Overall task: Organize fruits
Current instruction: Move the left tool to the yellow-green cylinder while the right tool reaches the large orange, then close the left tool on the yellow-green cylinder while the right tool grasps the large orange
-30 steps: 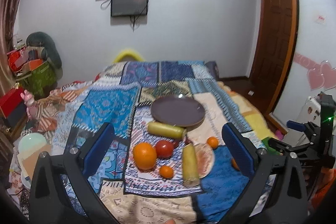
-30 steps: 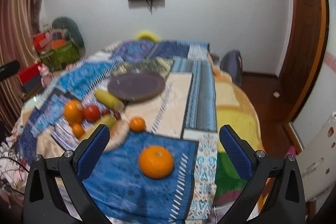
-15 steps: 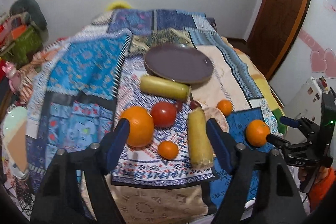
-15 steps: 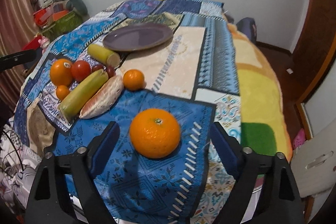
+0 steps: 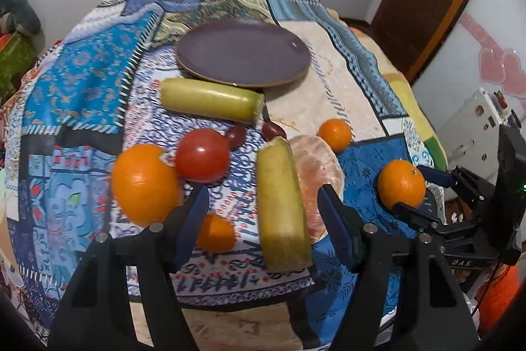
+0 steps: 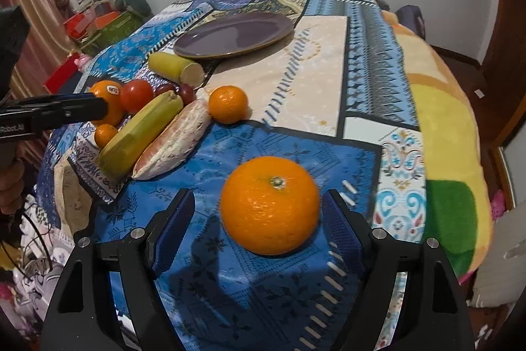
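1. Patchwork cloth in blues and creams covers the surface, with a purple plate at its middle as landmark.
2. Nearer than the plate, a green cylinder lies just beside its rim; beyond that sit a tomato, a big orange and a second green piece.
3. Left gripper hangs spread over that cluster, holding nothing.
4. Right gripper, well apart from the plate, is spread around a large orange; whether its pads touch the fruit cannot be told.
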The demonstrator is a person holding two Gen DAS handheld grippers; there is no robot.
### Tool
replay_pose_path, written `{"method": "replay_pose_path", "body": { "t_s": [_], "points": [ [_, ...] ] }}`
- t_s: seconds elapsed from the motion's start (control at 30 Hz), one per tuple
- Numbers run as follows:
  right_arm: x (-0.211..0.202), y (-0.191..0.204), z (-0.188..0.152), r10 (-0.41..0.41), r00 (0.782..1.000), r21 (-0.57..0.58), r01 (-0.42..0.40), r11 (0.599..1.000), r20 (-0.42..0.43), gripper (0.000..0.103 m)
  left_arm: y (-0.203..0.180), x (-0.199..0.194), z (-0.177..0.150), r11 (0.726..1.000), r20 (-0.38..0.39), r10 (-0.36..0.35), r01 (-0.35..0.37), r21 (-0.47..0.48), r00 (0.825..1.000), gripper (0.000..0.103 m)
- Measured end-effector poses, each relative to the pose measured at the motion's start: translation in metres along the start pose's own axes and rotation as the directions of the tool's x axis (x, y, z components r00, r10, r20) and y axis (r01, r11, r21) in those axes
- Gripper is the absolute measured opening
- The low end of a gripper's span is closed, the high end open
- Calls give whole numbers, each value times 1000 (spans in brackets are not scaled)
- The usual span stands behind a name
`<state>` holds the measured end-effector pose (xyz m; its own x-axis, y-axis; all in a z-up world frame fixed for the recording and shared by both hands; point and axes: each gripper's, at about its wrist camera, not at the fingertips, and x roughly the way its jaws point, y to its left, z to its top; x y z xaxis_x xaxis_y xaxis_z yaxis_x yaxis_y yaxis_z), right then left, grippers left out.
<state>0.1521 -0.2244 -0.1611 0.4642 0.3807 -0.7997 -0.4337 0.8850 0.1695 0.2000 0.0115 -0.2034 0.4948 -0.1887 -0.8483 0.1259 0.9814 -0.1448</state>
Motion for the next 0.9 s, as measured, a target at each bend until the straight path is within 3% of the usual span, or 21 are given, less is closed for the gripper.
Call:
{"method": "replay_pose_path", "body": {
  "t_s": [0.1, 0.23, 0.37, 0.47, 0.7, 0.9],
  "points": [
    [3, -1, 0, -3, 1000, -5, 3, 1000, 6, 78, -6, 13, 1, 1000, -36, 0, 0, 17, 999, 66],
    [8, -5, -3, 19, 1000, 13, -19, 1000, -3, 75, -13, 30, 2, 999, -87, 6, -4, 34, 996, 52],
    [13, -10, -4, 42, 999, 40, -41, 998, -15, 69, -13, 44, 4, 1000, -131, -2, 5, 27, 991, 48],
    [15, -11, -6, 41, 999, 38, -41, 998, -19, 64, -13, 48, 6, 1000, -126, -3, 5, 16, 992, 48],
    [13, -14, -6, 61, 998, 50, -60, 997, -7, 62, -3, 56, 11, 997, -140, -60, 52, -62, 988, 39],
    [7, -15, -4, 41, 999, 46, -42, 998, 7, 62, -6, 52, 10, 998, -131, -43, 37, -51, 990, 38]
  ]
}}
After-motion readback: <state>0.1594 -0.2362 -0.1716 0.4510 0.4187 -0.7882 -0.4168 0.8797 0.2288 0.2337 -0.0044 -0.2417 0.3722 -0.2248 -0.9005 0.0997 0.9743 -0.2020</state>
